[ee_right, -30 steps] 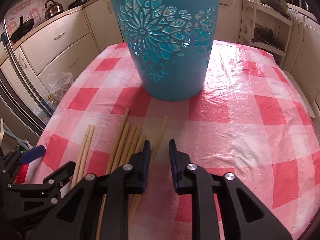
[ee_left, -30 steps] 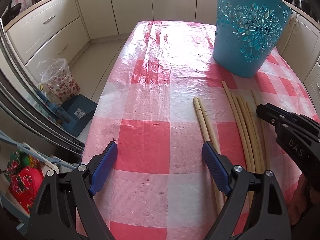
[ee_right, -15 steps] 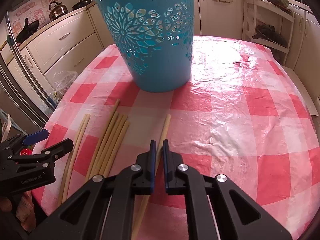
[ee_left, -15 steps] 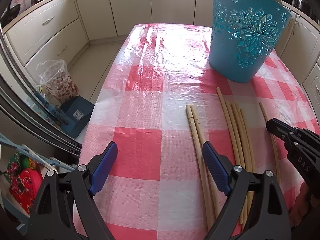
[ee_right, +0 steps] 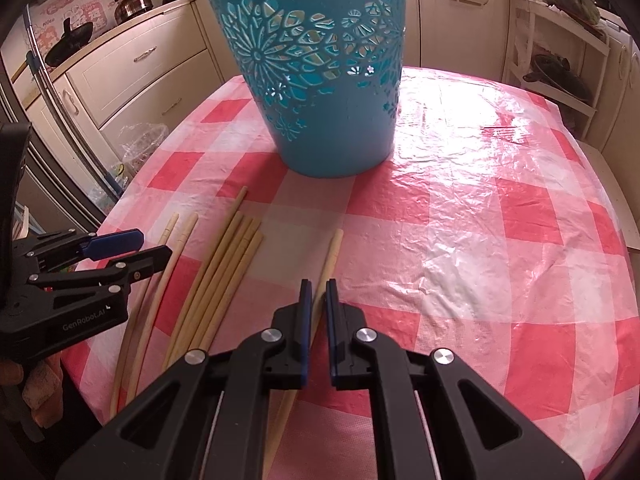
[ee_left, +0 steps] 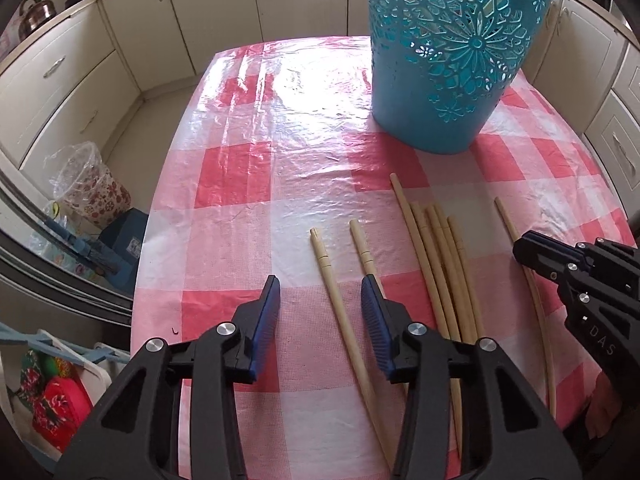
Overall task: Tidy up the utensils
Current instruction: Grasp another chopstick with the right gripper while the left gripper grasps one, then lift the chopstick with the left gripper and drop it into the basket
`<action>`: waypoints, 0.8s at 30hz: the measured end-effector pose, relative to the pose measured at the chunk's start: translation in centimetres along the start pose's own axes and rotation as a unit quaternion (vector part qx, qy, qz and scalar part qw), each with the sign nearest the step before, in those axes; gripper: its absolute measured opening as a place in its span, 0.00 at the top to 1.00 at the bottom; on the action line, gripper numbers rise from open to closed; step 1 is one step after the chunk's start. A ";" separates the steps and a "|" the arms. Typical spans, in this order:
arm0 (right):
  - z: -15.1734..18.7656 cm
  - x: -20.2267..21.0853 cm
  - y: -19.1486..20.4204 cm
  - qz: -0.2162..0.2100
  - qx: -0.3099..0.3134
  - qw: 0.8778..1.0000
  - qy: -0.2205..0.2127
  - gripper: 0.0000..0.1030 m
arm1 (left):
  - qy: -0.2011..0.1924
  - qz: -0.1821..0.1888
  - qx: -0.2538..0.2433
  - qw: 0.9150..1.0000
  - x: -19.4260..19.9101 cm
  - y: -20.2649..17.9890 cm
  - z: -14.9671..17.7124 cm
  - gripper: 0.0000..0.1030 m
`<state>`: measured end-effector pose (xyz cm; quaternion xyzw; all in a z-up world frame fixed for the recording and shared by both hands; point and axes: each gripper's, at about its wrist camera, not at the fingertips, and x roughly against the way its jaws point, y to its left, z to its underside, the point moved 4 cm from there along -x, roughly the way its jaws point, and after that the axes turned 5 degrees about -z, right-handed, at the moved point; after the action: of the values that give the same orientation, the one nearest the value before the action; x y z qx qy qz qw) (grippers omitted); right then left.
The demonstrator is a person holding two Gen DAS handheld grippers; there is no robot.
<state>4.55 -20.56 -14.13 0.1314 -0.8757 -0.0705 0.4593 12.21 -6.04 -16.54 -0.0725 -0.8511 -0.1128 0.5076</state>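
1. Pink-and-white checked plastic covers the table [ee_left: 280, 128]; in the left wrist view its left edge drops to the floor, with broad bare cloth ahead up to the teal basket [ee_left: 448, 64] at far right.
2. Seven chopsticks lie here: one between the blue pads of the left gripper [ee_left: 320, 312], one [ee_left: 362, 246] running under its right pad, a bundle of four [ee_left: 436, 264] just beside, and a lone chopstick [ee_left: 538, 308] by the right gripper [ee_left: 532, 250]. The left jaws are closing, not yet pressing the stick.
3. In the right wrist view the right gripper [ee_right: 317, 308] is clamped on the lone chopstick [ee_right: 331, 258]. Open cloth stretches right to the table's edge; the basket [ee_right: 320, 80] stands upright ahead.
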 end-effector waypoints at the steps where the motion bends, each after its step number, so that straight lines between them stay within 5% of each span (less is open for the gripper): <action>1: 0.0 0.0 0.1 0.004 0.006 1.000 0.001 0.93 | 0.005 0.004 0.001 1.000 0.0 0.0 -0.1 0.64; 3: 0.1 0.1 0.3 0.010 0.010 1.000 0.001 0.93 | 0.006 0.013 -0.005 1.000 0.0 -0.2 -0.3 0.93; 7: 0.6 0.4 0.0 -0.003 -0.009 1.000 -0.002 0.93 | -0.007 0.045 0.019 0.999 1.3 0.6 -0.3 0.95; 12: 1.2 0.8 -0.7 -0.020 -0.034 0.999 -0.022 0.95 | -0.098 0.078 0.063 0.990 8.3 3.3 -2.7 0.95; 18: 1.4 0.9 -0.7 -0.020 -0.034 0.999 -0.034 0.95 | -0.257 0.116 0.085 0.956 19.6 4.5 -8.1 0.95; 24: 1.5 1.0 -0.7 -0.018 -0.036 0.998 -0.039 0.95 | -0.375 0.111 0.105 0.914 24.7 2.8 -14.0 0.95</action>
<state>2.93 -21.48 -14.34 0.1276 -0.8874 -0.1158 0.4276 13.06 -6.85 12.01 -0.1497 -0.9724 0.0691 0.1649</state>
